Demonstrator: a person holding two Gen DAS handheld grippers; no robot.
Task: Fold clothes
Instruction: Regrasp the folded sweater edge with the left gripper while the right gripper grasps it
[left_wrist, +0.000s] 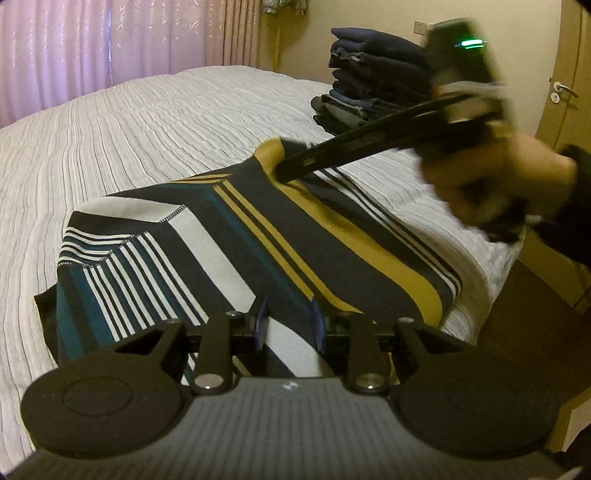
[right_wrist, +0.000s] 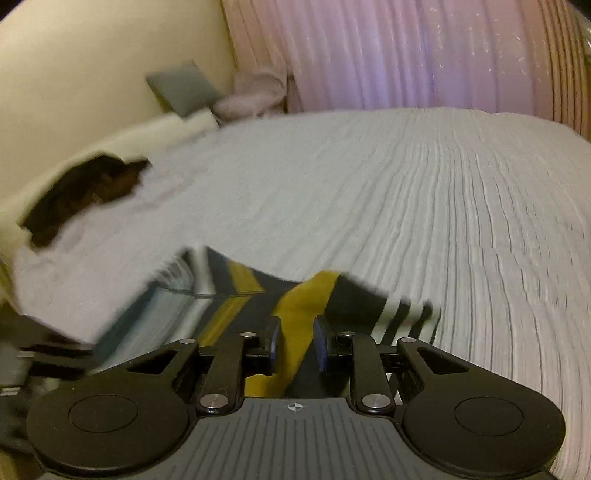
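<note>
Item: striped garment (left_wrist: 236, 240), bands of navy, teal, white and mustard, lying partly doubled over on a white ribbed bedspread (left_wrist: 147, 129) near the bed's edge. Stitched hems showed on its left side, where one layer overlapped another.

Item: right gripper (left_wrist: 280, 168), held by a hand (left_wrist: 491, 181). Its long black fingers met at a mustard corner of the garment and raised it off the bed, so the cloth peaked there. In the right wrist view the pads (right_wrist: 320, 343) stood slightly apart with mustard fabric running between them; motion blur made the contact hard to judge, but it probably gripped the cloth. The lift suited carrying that corner across for a fold.

Item: left gripper (left_wrist: 290, 325), at the near edge of the garment. Its blue pads (left_wrist: 261, 323) stood a little apart with striped cloth lying between them; whether they pinched it could not be told. The position suited anchoring the near edge while the far corner travelled.

Item: stack of folded dark clothes (left_wrist: 369, 81), at the far corner of the bed, well apart from the garment.

Item: dark crumpled garment (right_wrist: 81, 192), toward the head of the bed.
</note>
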